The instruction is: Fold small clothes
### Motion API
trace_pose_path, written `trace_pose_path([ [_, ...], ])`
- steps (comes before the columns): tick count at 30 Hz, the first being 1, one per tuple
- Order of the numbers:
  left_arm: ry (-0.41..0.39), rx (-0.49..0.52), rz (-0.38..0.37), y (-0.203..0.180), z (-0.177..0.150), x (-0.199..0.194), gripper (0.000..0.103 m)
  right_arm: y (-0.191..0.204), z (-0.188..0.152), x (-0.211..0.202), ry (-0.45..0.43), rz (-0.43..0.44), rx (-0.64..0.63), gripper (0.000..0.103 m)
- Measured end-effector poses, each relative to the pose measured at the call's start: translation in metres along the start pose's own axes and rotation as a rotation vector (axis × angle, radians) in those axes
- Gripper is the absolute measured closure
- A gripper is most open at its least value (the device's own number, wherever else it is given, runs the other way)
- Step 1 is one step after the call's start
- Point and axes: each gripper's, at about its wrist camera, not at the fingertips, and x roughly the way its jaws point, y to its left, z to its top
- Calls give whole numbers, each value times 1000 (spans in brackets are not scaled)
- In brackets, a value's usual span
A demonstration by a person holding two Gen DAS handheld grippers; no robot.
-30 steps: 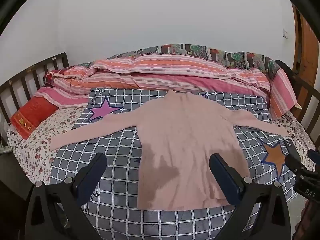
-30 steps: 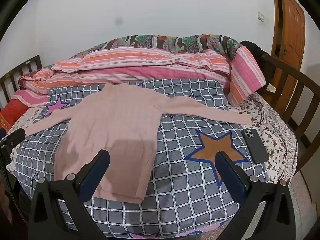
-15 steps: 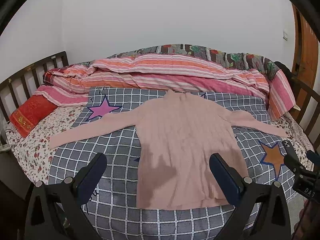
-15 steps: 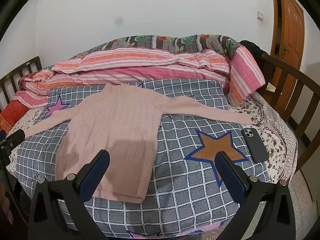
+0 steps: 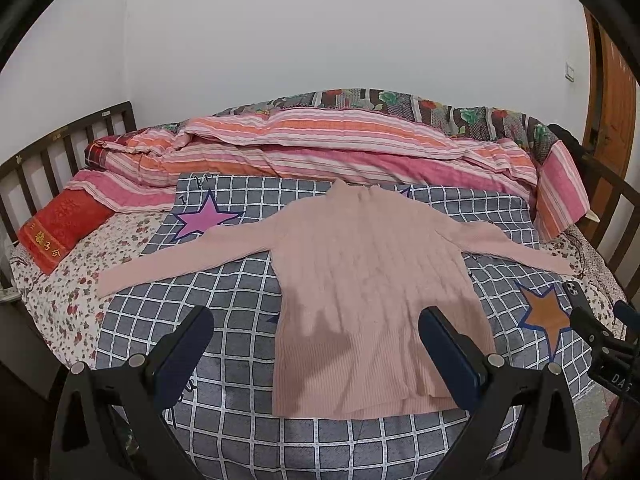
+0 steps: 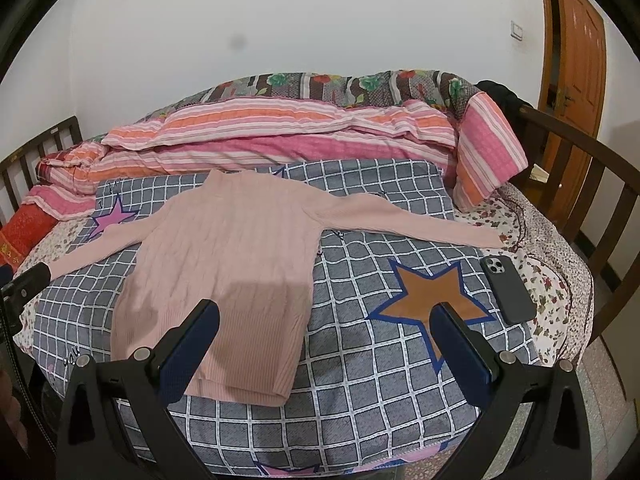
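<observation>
The left hand-held gripper (image 5: 316,334) hovers with fingers spread apart and empty above the hem of a pink sweater (image 5: 372,300) lying flat, sleeves out, on the bed (image 5: 224,304), while the right hand-held gripper (image 6: 326,326), likewise apart, has the sweater ahead-left and a phone (image 6: 507,288) ahead-right.

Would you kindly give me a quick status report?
Left gripper and right gripper open, empty. Pink sweater flat, sleeves spread. Phone beside right cuff.

Bed (image 6: 560,264) carries checked blanket (image 6: 360,360) (sweater (image 6: 232,260), phone (image 6: 508,288) atop).
</observation>
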Motion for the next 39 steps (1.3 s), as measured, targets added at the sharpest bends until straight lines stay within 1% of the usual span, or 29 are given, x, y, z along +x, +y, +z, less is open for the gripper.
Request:
trace_pose_path([
  [19,5,-2,-4,3,-1,2,0,0,2,-1,-6,0,0,0],
  [27,1,-10,10,4,0,3,0,-2,1,-1,-8,4,4,0],
  [39,-15,-7,-5,8,2,17,0,6,1,11,-6,10,-9,0],
])
